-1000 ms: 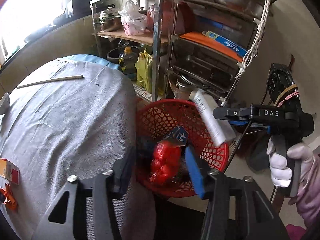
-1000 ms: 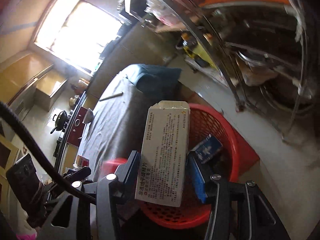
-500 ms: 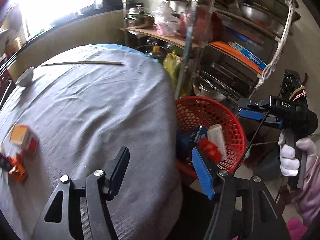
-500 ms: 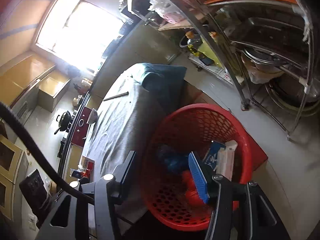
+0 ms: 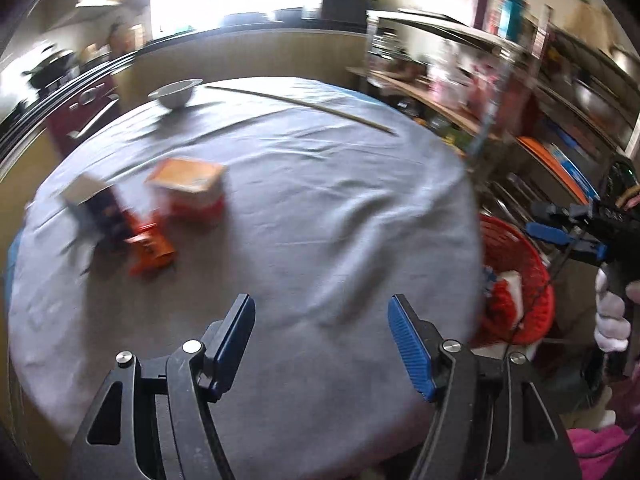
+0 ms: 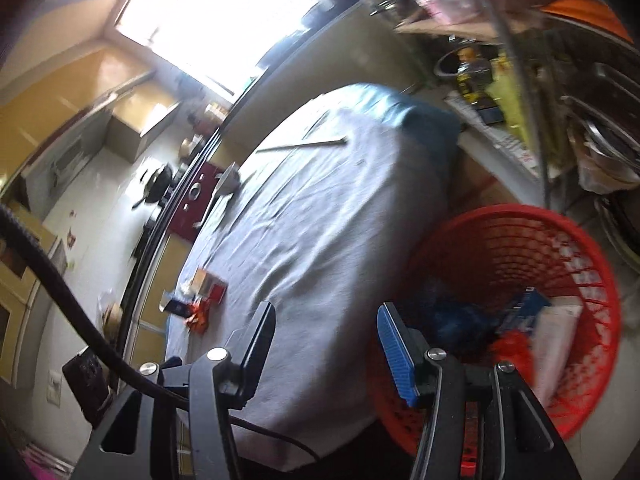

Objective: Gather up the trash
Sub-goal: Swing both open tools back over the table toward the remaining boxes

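With nothing between the opening fingers of the left gripper (image 5: 320, 344) or the spread right gripper (image 6: 324, 344), the blurred orange-and-red cartons (image 5: 188, 192) left on the grey-clothed tabletop (image 5: 320, 208) (well apart from the red mesh plastic basket (image 6: 560, 248)) could be toppled by a hasty reach.

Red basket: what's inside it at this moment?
Inside the red basket lie a white box, a blue carton, a red wrapper and something dark blue. Anything beneath them is covered.
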Motion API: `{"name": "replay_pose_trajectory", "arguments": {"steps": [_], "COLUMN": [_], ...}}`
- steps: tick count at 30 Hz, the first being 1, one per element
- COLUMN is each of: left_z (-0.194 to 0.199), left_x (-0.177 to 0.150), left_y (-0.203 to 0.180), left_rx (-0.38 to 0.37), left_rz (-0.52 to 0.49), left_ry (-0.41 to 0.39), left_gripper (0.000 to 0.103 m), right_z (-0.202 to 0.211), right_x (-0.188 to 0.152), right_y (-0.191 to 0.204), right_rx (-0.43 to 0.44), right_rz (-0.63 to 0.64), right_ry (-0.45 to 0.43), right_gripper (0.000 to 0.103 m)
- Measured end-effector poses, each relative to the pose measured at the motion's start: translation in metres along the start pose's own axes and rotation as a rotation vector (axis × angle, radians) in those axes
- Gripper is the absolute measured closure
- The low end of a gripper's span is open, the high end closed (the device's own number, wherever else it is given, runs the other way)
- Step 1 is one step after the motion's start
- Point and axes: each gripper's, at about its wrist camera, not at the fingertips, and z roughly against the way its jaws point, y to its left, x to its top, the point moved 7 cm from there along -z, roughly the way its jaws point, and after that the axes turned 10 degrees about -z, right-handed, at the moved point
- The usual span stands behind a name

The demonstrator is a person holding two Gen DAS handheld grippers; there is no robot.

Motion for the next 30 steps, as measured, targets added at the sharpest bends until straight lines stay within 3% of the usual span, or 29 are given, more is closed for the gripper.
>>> {"name": "replay_pose_trajectory", "arguments": {"steps": [11,30], "left_z": [0.016,0.023], "left_x": [-0.029,-0.035], "left_y": [0.120,0.177], "left_rx": [0.161,0.209], "left_rz": [0.247,0.365], "left_ry": [-0.023,-0.062], "left_gripper": [0.033,0.029], "right_z": [-0.062,-0.138], "right_x": [-0.036,-0.071], "right_y": [0.057,0.144], "right_rx": [0.015,0.047], "right_rz": [0.117,0.311], "right_ry": [0.151,0.307], "right_gripper": [0.046,0.046]}}
